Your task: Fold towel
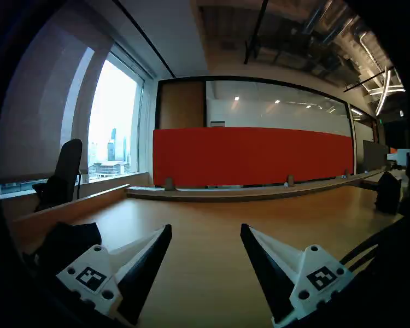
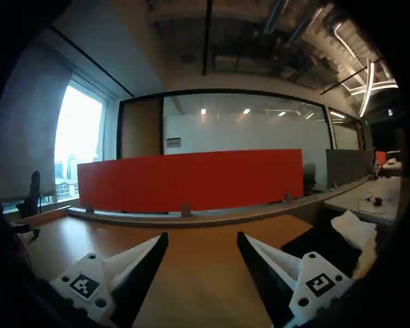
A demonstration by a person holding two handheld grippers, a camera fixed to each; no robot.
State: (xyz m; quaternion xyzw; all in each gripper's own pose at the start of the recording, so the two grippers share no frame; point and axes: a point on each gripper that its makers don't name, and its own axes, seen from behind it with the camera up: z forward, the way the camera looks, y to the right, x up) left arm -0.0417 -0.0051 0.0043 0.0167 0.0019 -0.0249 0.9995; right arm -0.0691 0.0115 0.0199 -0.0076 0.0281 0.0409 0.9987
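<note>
In the left gripper view my left gripper is open above a bare wooden desk, with nothing between its white and black fingers. In the right gripper view my right gripper is open too, also over the wood with nothing held. A pile of folded cloth sits at the desk's right end: a black piece with a white towel behind it, to the right of my right finger. A dark object stands at the far right in the left gripper view; I cannot tell what it is.
A red divider panel runs along the desk's far edge. A black office chair stands by the window on the left. Another desk with small items lies to the far right. A black cable runs by my left gripper's right finger.
</note>
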